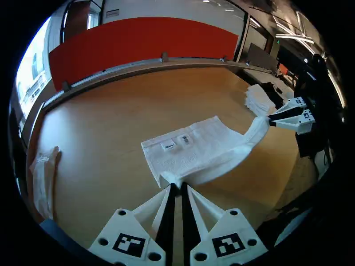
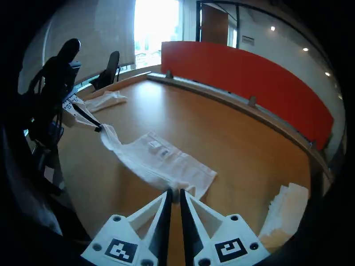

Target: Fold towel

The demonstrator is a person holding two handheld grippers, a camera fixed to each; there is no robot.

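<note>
A white towel [image 1: 199, 148] lies partly spread on the wooden table [image 1: 111, 115], two small labels showing on its top. My left gripper [image 1: 177, 185] is shut on the near corner, which puckers between the fingers. Farther right, my right gripper [image 1: 270, 119] pinches another corner and lifts it, so that edge hangs in a band above the table. In the right gripper view the towel [image 2: 164, 164] runs from my right gripper [image 2: 174, 191], shut on a corner, to the left gripper [image 2: 98, 128], held by a person in dark clothes.
A stack of folded white towels [image 1: 259, 99] [image 2: 284, 208] sits near the table's edge. A loose white cloth [image 1: 42, 177] [image 2: 104, 101] lies at the opposite end. A red partition [image 1: 142, 42] lines the far side. Office chairs [image 2: 108, 68] stand by the window.
</note>
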